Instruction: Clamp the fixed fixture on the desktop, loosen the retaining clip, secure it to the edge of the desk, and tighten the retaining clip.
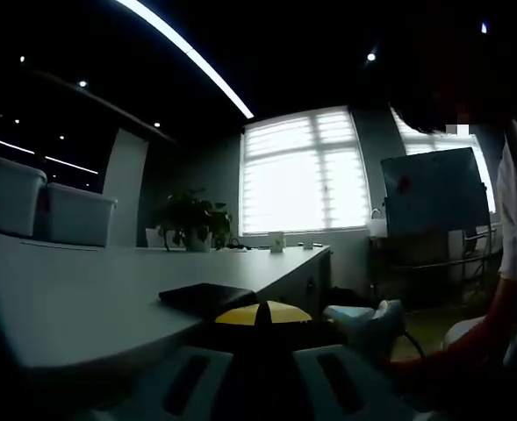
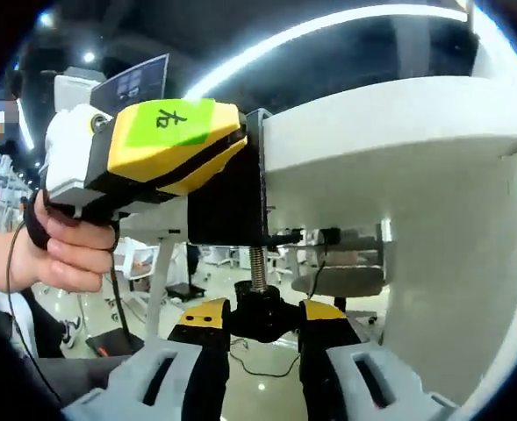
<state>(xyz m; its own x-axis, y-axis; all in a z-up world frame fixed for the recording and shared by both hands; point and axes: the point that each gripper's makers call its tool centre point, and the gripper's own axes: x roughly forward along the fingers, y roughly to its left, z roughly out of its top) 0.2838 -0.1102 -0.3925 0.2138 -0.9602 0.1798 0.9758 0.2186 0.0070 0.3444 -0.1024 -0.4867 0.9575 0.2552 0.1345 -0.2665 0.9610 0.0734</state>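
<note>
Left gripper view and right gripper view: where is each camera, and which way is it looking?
Left gripper view: sits low at the desk edge, looking along the desktop toward the windows; its own left gripper and a person's sleeve show.
Right gripper view: sits below the desk, looking up at the black clamp and its screw knob between the right gripper; a hand holds the left gripper.
Shared: the white desk and the left gripper.

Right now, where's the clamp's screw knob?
In the right gripper view, the black screw knob hangs below the desk edge at bottom centre, under the black clamp, pinched in the right claw.
</note>
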